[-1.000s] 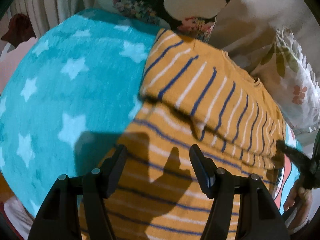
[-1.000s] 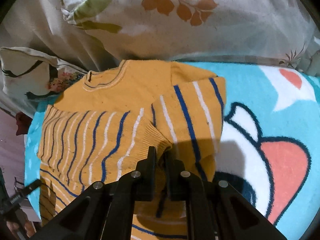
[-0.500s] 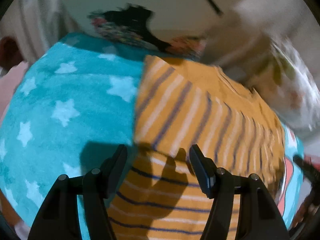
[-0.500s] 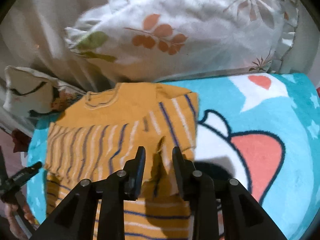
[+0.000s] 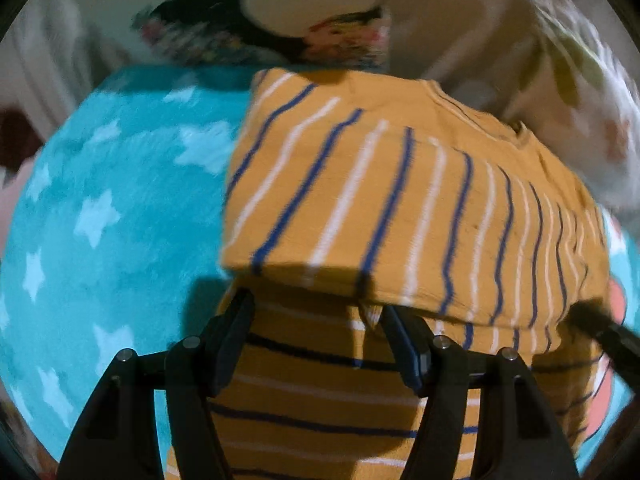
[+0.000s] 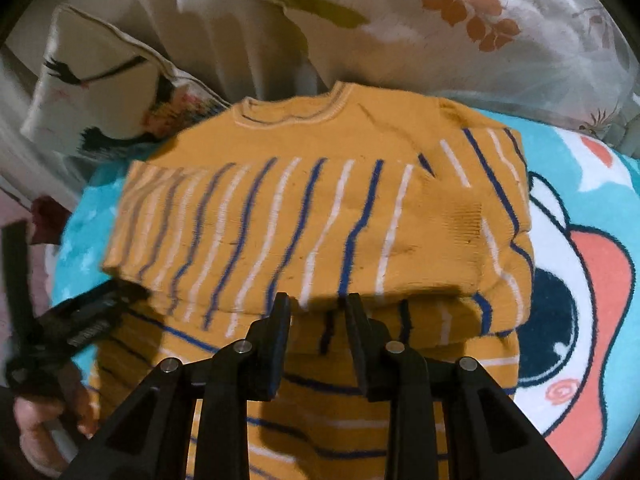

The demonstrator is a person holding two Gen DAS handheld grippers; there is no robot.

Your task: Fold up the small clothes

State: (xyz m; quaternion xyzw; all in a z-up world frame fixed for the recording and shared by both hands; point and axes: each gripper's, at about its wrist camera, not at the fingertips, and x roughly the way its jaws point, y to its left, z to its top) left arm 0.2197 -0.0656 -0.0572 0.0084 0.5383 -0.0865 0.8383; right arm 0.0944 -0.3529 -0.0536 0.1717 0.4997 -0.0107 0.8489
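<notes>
A mustard sweater with blue and white stripes lies flat on a turquoise blanket, neck toward the pillows. Both sleeves are folded across its chest. My right gripper hovers over the sweater's middle, just below the edge of the folded sleeve, jaws apart and nothing pressed between them. My left gripper is open above the lower body of the sweater, at the near edge of the folded sleeve. In the right wrist view, the left gripper and the hand holding it show at the far left.
Floral pillows and a bird-print cushion crowd the far side behind the collar. The blanket's cartoon print spreads to the right of the sweater, star-patterned blanket to its left. The right gripper's tip shows at the sweater's right side.
My right gripper let go of the sleeve cuff and drew back toward the hem; the sleeve now lies across the chest. My left gripper shifted along the sweater and stayed open.
</notes>
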